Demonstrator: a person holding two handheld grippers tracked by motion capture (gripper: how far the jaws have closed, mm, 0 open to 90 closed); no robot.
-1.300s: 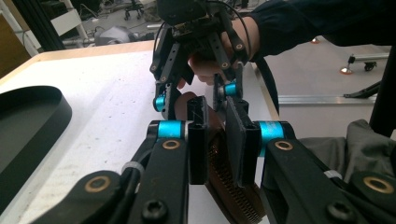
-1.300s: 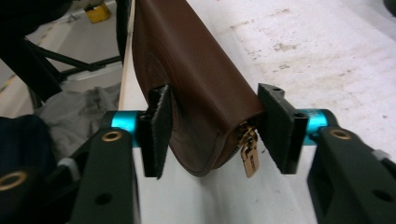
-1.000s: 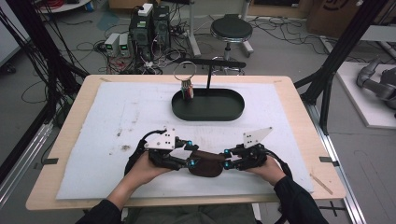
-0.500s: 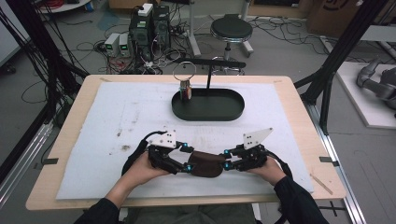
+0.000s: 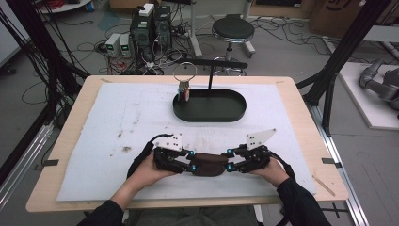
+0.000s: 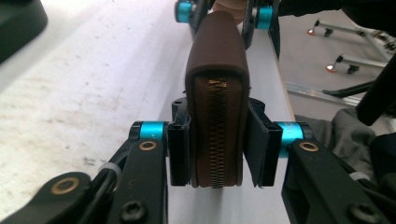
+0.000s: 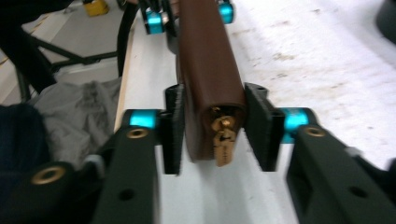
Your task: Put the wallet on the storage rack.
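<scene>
The wallet lies at the table's near edge, on the white mat, zipped shut (brass pull at the right end). The left gripper has just been closing and clamps one end. The right gripper has just been opening; a gap shows beside one pad, so it looks released. Judging by this, unzipping has not begun. The black tray stands well apart.

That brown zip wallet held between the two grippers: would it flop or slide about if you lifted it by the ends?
The brown wallet spans straight between the left gripper and the right gripper without sagging, so it is probably fairly stiff. Its smooth leather-like sides look somewhat slippery. Standing on its narrow edge, it would likely tip over if released.
</scene>
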